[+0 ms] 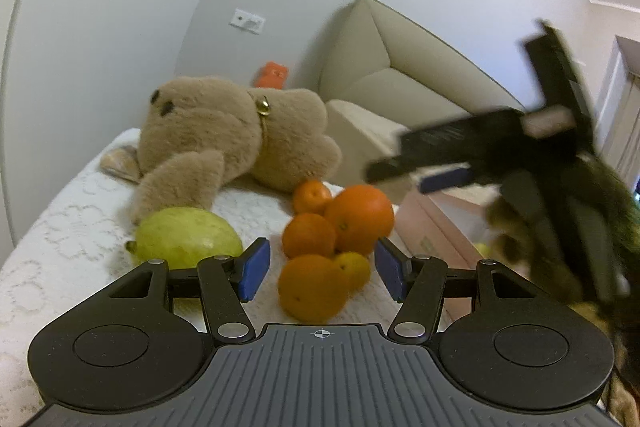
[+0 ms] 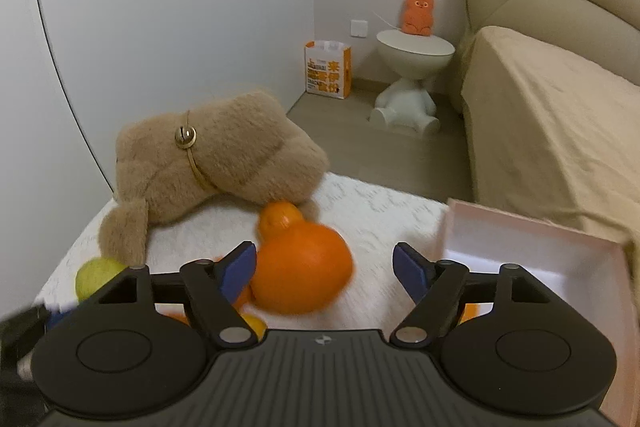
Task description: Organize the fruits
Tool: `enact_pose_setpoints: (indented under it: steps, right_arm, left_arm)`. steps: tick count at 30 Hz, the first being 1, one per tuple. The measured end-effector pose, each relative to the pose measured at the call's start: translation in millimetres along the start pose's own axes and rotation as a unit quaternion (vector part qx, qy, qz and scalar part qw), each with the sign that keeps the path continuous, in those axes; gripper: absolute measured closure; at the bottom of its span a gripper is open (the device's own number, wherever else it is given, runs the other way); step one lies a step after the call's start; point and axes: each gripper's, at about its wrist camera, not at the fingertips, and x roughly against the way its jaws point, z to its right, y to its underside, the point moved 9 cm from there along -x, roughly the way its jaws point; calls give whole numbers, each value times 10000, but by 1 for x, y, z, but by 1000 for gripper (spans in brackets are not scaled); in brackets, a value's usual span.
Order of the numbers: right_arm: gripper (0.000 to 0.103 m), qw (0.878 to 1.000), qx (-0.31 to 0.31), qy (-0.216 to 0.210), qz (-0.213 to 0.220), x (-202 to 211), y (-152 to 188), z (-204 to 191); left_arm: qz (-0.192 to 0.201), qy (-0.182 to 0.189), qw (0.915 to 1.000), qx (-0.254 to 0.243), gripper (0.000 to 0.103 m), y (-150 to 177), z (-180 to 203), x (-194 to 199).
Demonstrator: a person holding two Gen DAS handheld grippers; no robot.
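both grippers gaped empty: left gripper (image 1: 320,269) faced the nearest orange (image 1: 310,287). centring before closing seemed wise. right gripper (image 2: 324,273) neared the big orange (image 2: 300,267).

Oranges (image 1: 359,219) clustered on white cloth, green fruit (image 1: 188,238) apart, pink box (image 1: 440,223) beside

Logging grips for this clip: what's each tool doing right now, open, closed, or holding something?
Left tool: open, empty, oranges ahead between its fingers, untouched.
Right tool: open, empty, big orange just ahead.
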Motion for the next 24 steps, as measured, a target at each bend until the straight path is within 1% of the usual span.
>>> enact_pose_setpoints:
  steps: [2, 5, 7, 10, 12, 13, 17, 20, 22, 24]
  right_arm:
    - [26, 9998, -162, 1, -127, -20, -3, 1]
    - [25, 9988, -307, 189, -328, -46, -2, 3]
    - [25, 9987, -381, 136, -300, -53, 0, 3]
    - [24, 9978, -513, 12, -422, -55, 5, 3]
    - [24, 9969, -597, -111, -504, -52, 11, 3]
    - [27, 9958, -613, -234, -633, -50, 16, 0]
    - [27, 9970, -339, -212, -661, -28, 37, -4]
    - [27, 9969, -256, -243, -699, -12, 53, -5]
    - [27, 9963, -271, -333, -747, -3, 63, -4]
    - [27, 9958, -256, -516, -707, 6, 69, -6]
  left_arm:
    - [-37, 33, 10000, -69, 40, 2, 3, -1]
    - [9, 64, 9999, -119, 40, 3, 6, 2]
    - [24, 52, 10000, -52, 40, 3, 4, 3]
    - [-55, -23, 10000, 65, 40, 4, -2, 2]
    - [-97, -49, 9999, 76, 40, 5, -4, -3]
    - [-105, -48, 9999, 59, 40, 5, -4, -3]
    - [-142, -87, 9998, -68, 40, 7, -2, -6]
    - [-150, -176, 9996, -156, 40, 8, -2, -7]
    - [-295, -215, 9991, -205, 40, 12, -2, -13]
    - [-423, -267, 9982, -319, 40, 16, 0, -17]
